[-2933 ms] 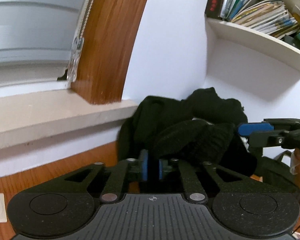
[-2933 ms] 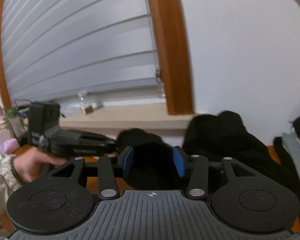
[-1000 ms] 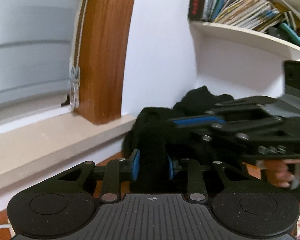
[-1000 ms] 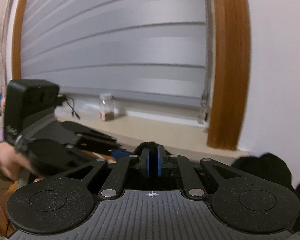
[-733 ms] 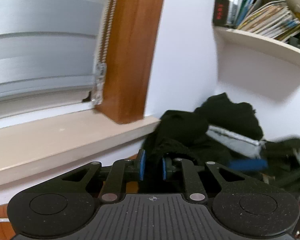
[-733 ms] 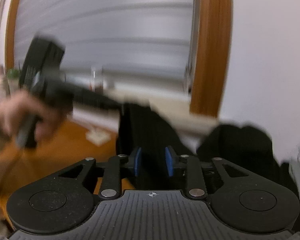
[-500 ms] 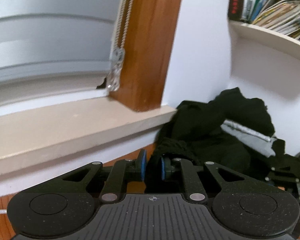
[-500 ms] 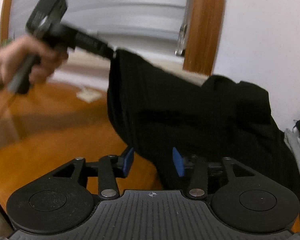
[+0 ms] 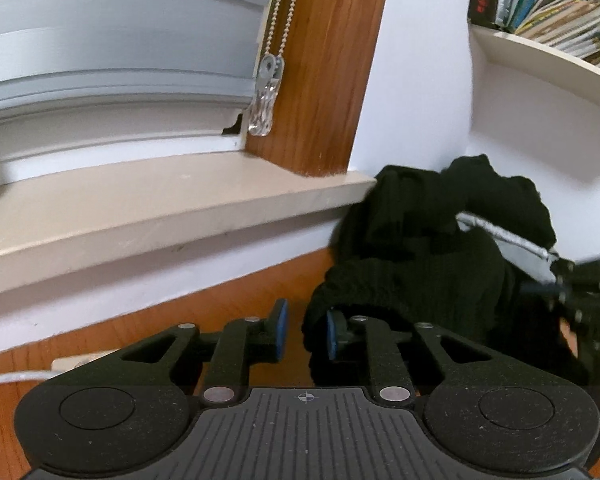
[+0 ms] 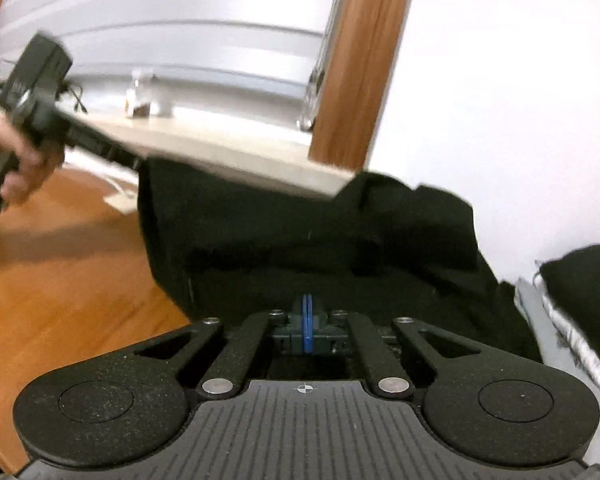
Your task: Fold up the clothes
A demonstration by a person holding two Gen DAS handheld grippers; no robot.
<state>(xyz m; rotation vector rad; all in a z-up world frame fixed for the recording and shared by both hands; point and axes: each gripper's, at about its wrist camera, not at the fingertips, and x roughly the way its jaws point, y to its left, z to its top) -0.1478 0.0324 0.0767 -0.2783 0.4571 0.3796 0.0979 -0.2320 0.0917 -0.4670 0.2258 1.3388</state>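
On the wooden table (image 10: 60,288): your right gripper (image 10: 307,322) is pinched flat together, fabric unclear; left gripper (image 9: 303,330), opening beside the black garment (image 9: 420,280), should re-grip its edge and pull taut

A pale beige stone windowsill (image 9: 172,196) runs under grey horizontal slatted blinds (image 9: 112,44); a brown wooden window frame (image 9: 324,64) stands at its right end; a beaded metal cord with a clear plastic pull (image 9: 265,92) hangs in front of the frame; a white wall shelf of stacked books and magazines (image 9: 548,12) sits on the white wall (image 9: 416,64); a small glass jar with brown contents (image 10: 138,94) stands blurred on the sill; orange-brown wooden flooring (image 10: 60,280) lies below.
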